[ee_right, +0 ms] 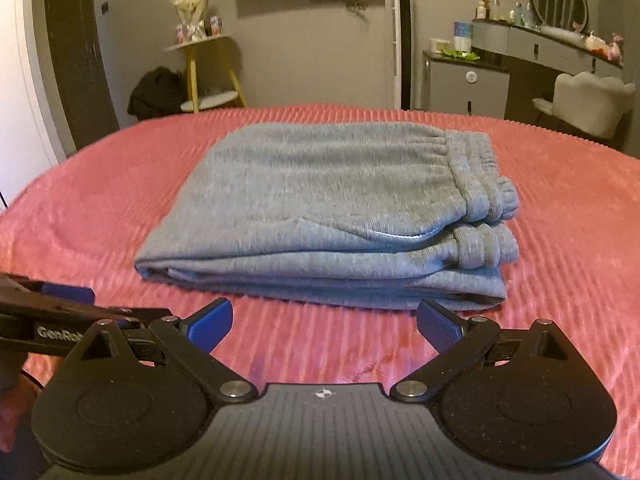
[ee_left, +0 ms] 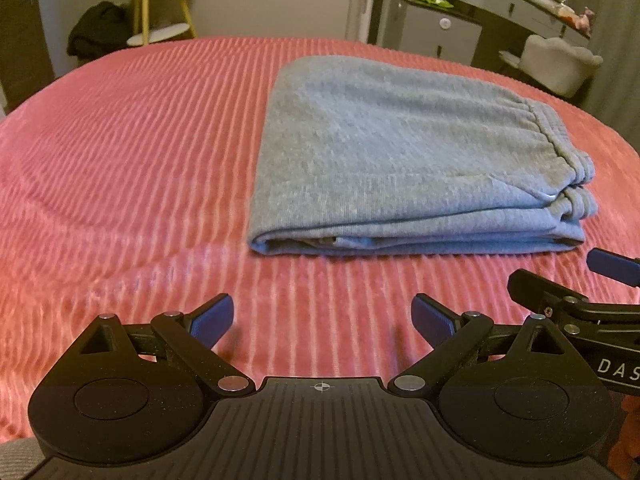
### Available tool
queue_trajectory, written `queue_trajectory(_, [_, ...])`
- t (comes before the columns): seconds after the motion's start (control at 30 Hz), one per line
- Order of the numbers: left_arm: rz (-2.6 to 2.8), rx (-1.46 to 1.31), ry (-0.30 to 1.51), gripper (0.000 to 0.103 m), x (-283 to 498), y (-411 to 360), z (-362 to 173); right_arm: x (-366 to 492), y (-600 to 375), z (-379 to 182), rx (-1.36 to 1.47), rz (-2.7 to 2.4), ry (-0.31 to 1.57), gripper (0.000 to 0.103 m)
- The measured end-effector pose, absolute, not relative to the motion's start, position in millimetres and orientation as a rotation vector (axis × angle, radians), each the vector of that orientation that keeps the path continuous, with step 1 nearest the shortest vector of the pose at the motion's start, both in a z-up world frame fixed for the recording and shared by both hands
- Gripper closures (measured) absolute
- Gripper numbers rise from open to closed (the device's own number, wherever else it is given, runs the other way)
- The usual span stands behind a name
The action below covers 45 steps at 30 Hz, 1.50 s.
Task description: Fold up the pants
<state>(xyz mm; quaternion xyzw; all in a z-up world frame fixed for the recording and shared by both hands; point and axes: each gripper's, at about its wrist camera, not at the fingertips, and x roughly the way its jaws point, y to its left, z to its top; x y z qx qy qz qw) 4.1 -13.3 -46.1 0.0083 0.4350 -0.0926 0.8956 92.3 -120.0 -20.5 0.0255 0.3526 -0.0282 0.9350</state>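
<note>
Both grippers hang spread wide and empty, left gripper (ee_left: 323,318) and right gripper (ee_right: 325,322) low over the pink bedspread (ee_left: 120,160). Just beyond, the grey pants (ee_right: 320,200) lie folded in a neat stack (waistband to the right). Best now, I'd say, is backing straight off without snagging the near edge.

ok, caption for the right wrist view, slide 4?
Open right hand-held gripper poised before folded grey pants on pink ribbed bedspread.

Grey pants (ee_right: 320,208) lie folded in a neat stack on the pink ribbed bedspread (ee_right: 100,208), waistband to the right. The right gripper (ee_right: 325,322) hovers just before the stack, jaws spread wide and empty, with the left gripper (ee_right: 68,300) at the left edge.
</note>
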Motion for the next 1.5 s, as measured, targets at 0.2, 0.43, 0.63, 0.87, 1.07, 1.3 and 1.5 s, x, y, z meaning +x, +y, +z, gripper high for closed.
queue_trajectory(0.2, [-0.212, 0.014, 0.922, 0.004, 7.5, -15.3, -49.2, 91.8, -124.4, -21.4, 0.061, -0.088, 0.737, 0.004])
queue_trajectory(0.43, [-0.219, 0.014, 0.911, 0.004, 6.2, -16.0, -49.1, 90.9, -124.5, -21.6, 0.045, -0.106, 0.728, 0.004])
queue_trajectory(0.63, [-0.214, 0.002, 0.912, 0.004, 7.0, -14.2, -48.8, 91.3, -124.9, -21.1, 0.033, -0.111, 0.727, 0.004])
queue_trajectory(0.87, [-0.219, 0.001, 0.92, 0.004, 7.3, -15.0, -48.9, 91.6, -127.2, -21.0, 0.038, -0.122, 0.724, 0.004])
queue_trajectory(1.07, [-0.22, 0.008, 0.918, 0.004, 6.9, -16.3, -49.5, 92.0, -128.4, -20.9, 0.036, -0.129, 0.72, 0.004])
queue_trajectory(1.3, [-0.219, 0.002, 0.918, 0.004, 6.7, -16.3, -49.5, 92.7, -130.7, -21.0, 0.049, -0.137, 0.721, 0.004])
queue_trajectory(1.5, [-0.222, -0.001, 0.92, 0.004, 6.9, -16.0, -49.5, 93.1, -130.9, -21.1, 0.048, -0.137, 0.721, 0.004])
